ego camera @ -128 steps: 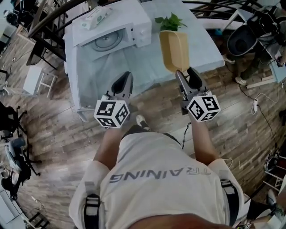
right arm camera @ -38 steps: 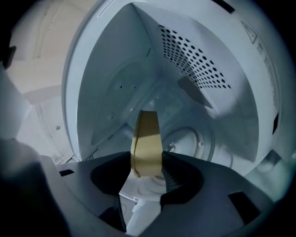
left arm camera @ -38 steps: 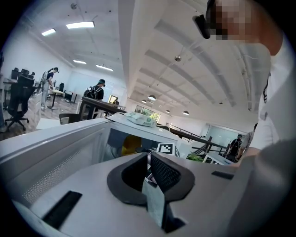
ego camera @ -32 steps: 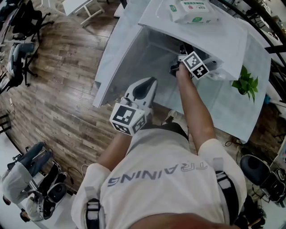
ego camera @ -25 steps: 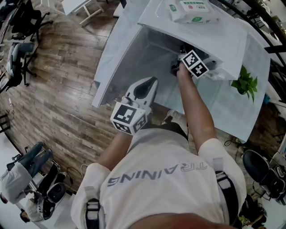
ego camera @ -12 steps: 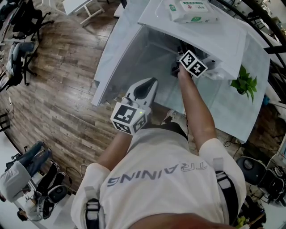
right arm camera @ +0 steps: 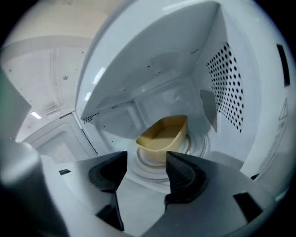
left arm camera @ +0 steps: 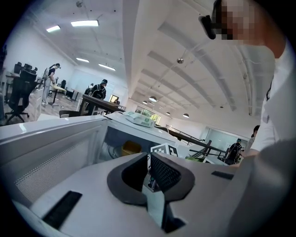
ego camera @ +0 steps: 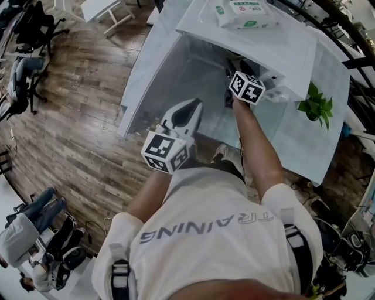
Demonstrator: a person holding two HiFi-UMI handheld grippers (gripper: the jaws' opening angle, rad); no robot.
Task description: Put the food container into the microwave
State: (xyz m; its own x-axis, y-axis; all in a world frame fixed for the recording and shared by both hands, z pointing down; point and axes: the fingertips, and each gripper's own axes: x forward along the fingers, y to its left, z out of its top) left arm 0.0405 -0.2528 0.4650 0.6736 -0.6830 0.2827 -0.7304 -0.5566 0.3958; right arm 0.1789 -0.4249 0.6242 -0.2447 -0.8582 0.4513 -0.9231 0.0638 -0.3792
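the food container (right arm camera: pixel 163 136), a tan open tub with nothing visible inside it, stood on the glass turntable (right arm camera: pixel 196 147) inside the microwave (ego camera: pixel 261 44), near the middle of the cavity. in the right gripper view the right gripper (right arm camera: pixel 145 159) reached into the cavity with its jaws spread apart and nothing between them; the container sat just beyond the jaw tips, and neither jaw touched it. a perforated side wall (right arm camera: pixel 226 83) rose to the right of the container. from the head view only that gripper's marker cube (ego camera: pixel 246 87) and the person's bare forearm showed at the oven mouth, the jaws being hidden under the microwave's top. the microwave door (left arm camera: pixel 48 155) stood swung open, its mesh panel filling the left of the left gripper view. a pack of wipes (ego camera: pixel 240 12) lay flat on top of the microwave. the left gripper (ego camera: pixel 188 110) was held back from the oven, above the edge of the table (ego camera: pixel 293 143), its jaws pressed together with only a thin slit between them and nothing gripped; through its own view the container showed as a small yellow shape deep in the cavity. the table carried a pale cloth, and a small green plant (ego camera: pixel 313 105) stood on it to the right of the microwave. wooden floor (ego camera: pixel 76 129) lay around the table, with dark office chairs (ego camera: pixel 32 26) at the upper left
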